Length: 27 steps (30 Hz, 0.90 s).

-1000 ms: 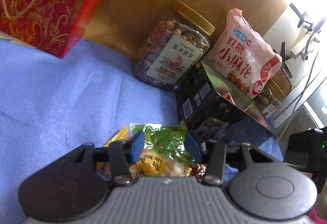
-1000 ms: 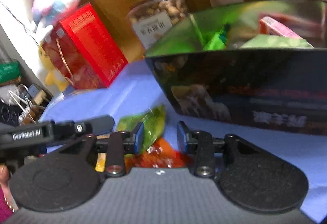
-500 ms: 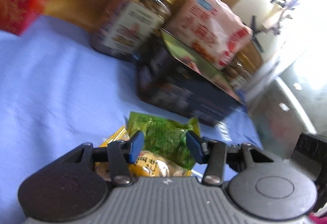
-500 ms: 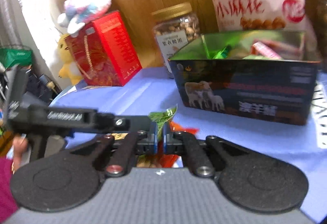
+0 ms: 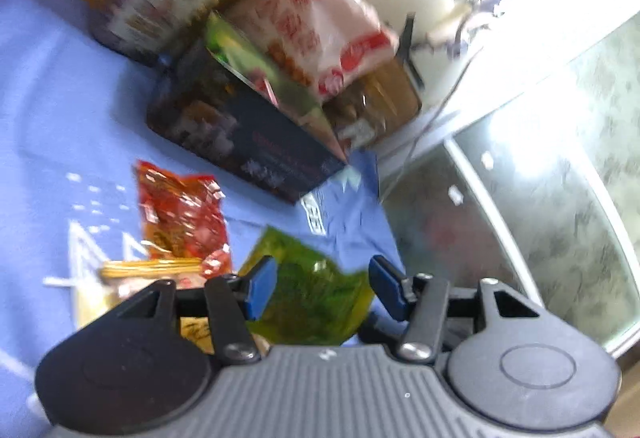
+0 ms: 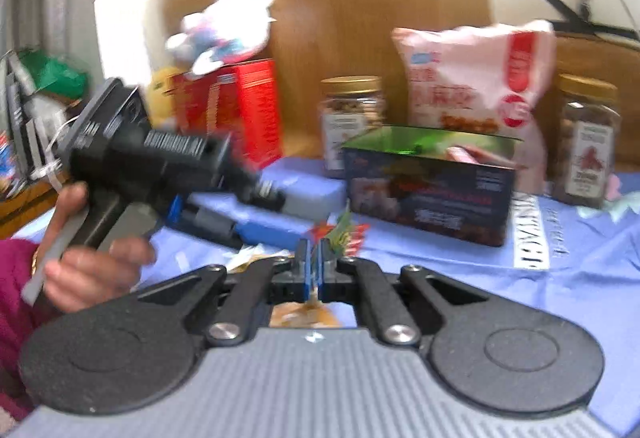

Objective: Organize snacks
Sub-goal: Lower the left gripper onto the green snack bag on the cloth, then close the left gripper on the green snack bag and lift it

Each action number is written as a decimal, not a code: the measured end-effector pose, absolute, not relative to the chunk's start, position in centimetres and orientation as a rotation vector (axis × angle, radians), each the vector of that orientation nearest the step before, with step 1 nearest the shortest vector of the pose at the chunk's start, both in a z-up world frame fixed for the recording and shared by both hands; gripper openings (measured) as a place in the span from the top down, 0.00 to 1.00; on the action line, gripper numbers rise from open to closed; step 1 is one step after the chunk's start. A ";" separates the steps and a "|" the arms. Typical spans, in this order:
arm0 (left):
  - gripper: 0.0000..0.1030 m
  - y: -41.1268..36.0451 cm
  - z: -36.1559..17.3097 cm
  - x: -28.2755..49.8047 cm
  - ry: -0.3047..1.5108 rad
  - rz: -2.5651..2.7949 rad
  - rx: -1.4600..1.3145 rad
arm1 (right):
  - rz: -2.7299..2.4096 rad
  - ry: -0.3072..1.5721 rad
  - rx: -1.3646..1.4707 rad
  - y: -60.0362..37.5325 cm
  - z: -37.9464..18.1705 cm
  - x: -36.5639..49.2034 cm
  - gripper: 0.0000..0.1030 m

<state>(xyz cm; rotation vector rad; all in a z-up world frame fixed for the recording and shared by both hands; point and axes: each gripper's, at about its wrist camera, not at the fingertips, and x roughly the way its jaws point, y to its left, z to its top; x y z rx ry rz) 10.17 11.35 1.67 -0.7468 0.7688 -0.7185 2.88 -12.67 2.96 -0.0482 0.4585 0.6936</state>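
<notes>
Green crinkly snack packet lying on the blue-covered table, see-through wrapper, right between the left hand-held gripper fingers, not pinched; jaws just been opening, roughly halfway. Red shiny packet just beside it, yellowish packet touching that one. Right hand-held gripper clamped fully together; whether anything's caught in there, can't tell. Further back, dark open box with green and pink packets inside. Behind that, pink bag flanked by two gold-lidded nut jars.

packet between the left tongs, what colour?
Green packet, translucent yellow-green; clearest in the left wrist view.
</notes>
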 end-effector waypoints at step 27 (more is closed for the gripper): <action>0.47 11.6 0.0 7.9 0.857 -0.558 -0.636 | 0.715 0.614 -0.173 -9.6 -1.3 5.7 0.35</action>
